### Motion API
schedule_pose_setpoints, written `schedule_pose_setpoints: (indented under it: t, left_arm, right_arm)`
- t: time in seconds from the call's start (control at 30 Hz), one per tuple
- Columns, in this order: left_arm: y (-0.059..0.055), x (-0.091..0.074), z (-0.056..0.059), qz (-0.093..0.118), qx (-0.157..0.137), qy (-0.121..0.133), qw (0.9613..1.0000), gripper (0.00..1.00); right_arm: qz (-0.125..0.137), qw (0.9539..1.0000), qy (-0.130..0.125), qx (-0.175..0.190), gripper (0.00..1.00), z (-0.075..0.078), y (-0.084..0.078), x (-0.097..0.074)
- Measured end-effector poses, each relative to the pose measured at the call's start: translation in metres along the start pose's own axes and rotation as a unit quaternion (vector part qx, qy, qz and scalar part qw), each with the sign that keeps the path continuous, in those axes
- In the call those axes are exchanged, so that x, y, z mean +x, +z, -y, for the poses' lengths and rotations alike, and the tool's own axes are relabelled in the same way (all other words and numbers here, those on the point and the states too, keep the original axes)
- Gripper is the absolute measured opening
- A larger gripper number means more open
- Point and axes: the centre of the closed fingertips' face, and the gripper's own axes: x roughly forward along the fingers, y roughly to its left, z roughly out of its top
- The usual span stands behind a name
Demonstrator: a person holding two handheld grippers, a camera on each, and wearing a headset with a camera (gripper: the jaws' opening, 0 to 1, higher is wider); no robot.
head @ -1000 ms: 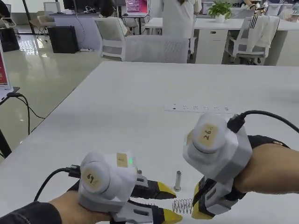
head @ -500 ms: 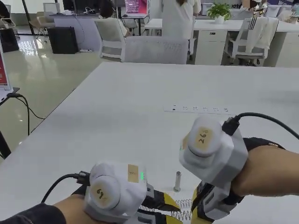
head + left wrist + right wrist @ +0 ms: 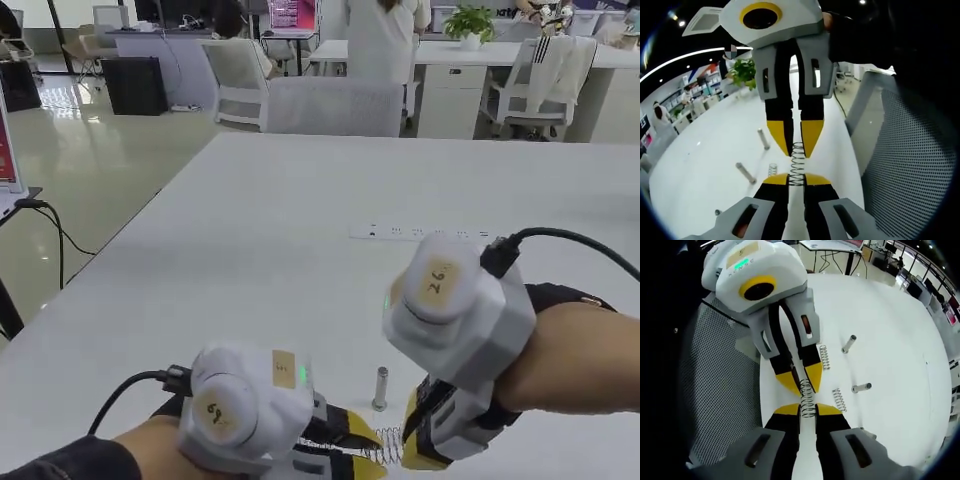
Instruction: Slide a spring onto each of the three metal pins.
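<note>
Spring (image 3: 797, 159), thin-coiled, is pinched endwise by left gripper (image 3: 796, 179) and right gripper (image 3: 807, 410) fingers (image 3: 828, 411).

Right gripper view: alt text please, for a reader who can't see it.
A spring spans between the right gripper, at the bottom, and the left gripper facing it, one end in each. Two loose springs and two metal pins sit on the white table beside them.
</note>
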Motion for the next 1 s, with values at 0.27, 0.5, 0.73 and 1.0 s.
schedule_pose_setpoints:
  t: [0.27, 0.5, 0.73, 1.0]
  left_arm:
    - [0.000, 0.000, 0.000, 0.003, -0.004, -0.001, 1.0000, 0.02]
    - [0.003, -0.001, -0.001, 0.010, -0.006, 0.001, 0.9999, 0.02]
    - [0.009, -0.002, 0.000, 0.022, -0.012, 0.000, 0.9997, 0.02]
    - [0.009, -0.004, -0.001, 0.025, -0.017, 0.004, 0.9995, 0.02]
  right_arm:
    - [0.023, 0.9997, 0.004, 0.006, 0.17, 0.001, -0.001, 0.003]
    - [0.017, 0.9998, 0.001, 0.009, 0.15, 0.003, -0.009, 0.009]
    - [0.019, 0.9996, 0.004, 0.018, 0.13, 0.003, -0.012, 0.012]
    - [0.027, 0.9994, -0.002, 0.024, 0.09, 0.003, -0.008, 0.008]
